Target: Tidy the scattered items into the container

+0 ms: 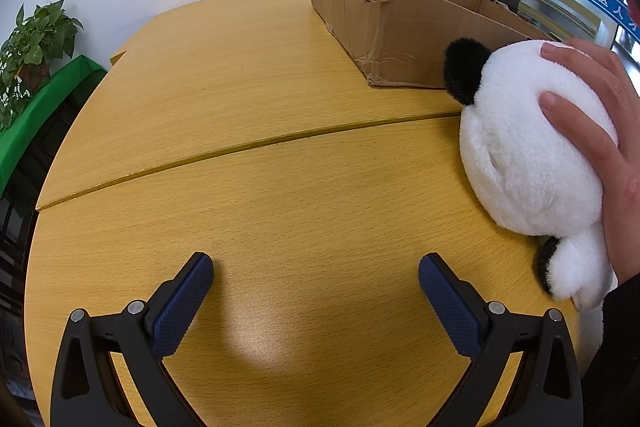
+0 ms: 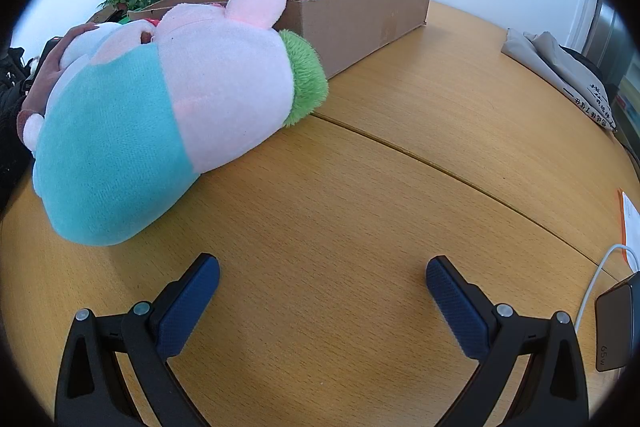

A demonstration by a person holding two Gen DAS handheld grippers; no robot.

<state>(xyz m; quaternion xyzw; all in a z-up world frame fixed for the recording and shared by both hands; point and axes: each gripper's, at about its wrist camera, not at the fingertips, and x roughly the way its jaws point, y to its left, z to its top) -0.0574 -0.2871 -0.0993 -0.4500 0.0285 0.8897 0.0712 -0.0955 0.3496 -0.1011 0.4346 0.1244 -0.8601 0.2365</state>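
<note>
In the left wrist view a white and black panda plush lies on the wooden table at the right, with a bare hand resting on it. A shallow cardboard box stands behind it. My left gripper is open and empty, low over the table, left of the panda. In the right wrist view a pink and teal plush rabbit lies at the left, in front of the cardboard box. My right gripper is open and empty, below and right of the rabbit.
A seam runs across the table. Potted plants stand beyond the table's left edge on a green surface. In the right wrist view a grey bag, a paper, a white cable and a charger lie at the right.
</note>
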